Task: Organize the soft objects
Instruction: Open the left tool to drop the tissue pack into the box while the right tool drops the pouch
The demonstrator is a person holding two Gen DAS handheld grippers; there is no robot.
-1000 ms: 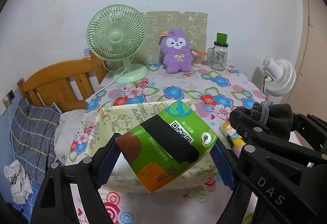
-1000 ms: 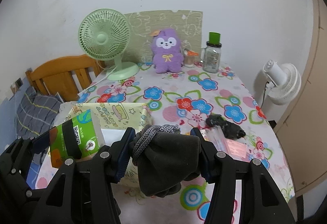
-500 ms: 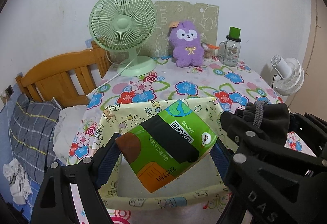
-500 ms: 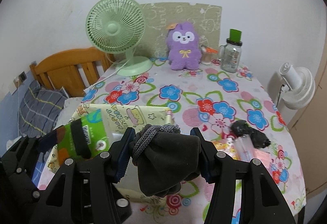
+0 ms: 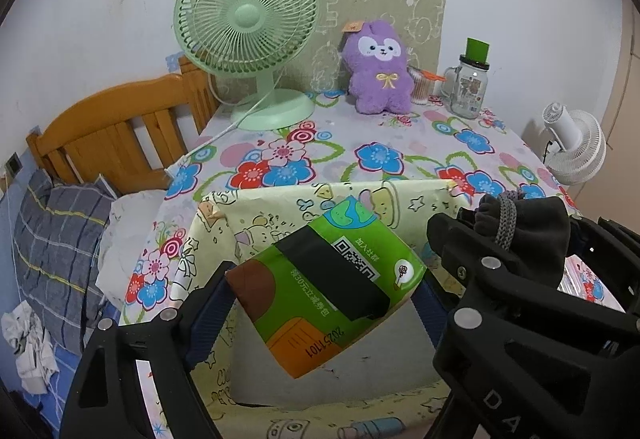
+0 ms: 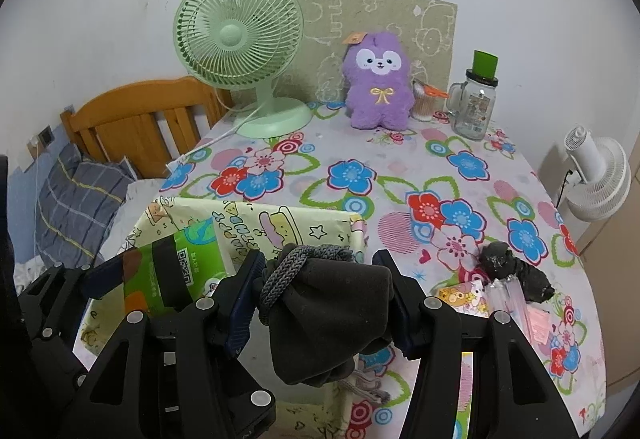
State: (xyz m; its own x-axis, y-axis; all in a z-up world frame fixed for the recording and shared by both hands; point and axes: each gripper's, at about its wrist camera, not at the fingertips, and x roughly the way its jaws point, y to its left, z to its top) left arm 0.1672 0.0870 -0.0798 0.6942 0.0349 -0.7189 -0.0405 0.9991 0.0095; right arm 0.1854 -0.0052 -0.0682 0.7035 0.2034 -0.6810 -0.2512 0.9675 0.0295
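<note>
A green tissue pack (image 5: 340, 271) hangs tilted between the fingers of my left gripper (image 5: 324, 287), whose jaws are opening; both pads touch the pack's ends. It hovers over the open pale yellow cartoon-print fabric box (image 5: 280, 207). My right gripper (image 6: 320, 271) is shut on a dark grey drawstring pouch (image 6: 328, 315), just right of the pack and above the box's (image 6: 288, 223) right half. The right wrist view also shows the tissue pack (image 6: 176, 271) at lower left. The pouch (image 5: 532, 231) shows at the right of the left wrist view.
On the flowered tablecloth (image 6: 352, 175) a green desk fan (image 6: 240, 39), a purple plush (image 6: 378, 79) and a glass jar (image 6: 474, 107) stand at the back. A black cloth lump (image 6: 516, 271) and pink packets (image 6: 532, 315) lie right of the box. A wooden bed frame (image 5: 112, 127) is on the left, a white fan (image 6: 596, 175) on the right.
Both grippers have moved forward and down with their loads, so the box, earlier ahead of them, is now under the pack and the pouch.
</note>
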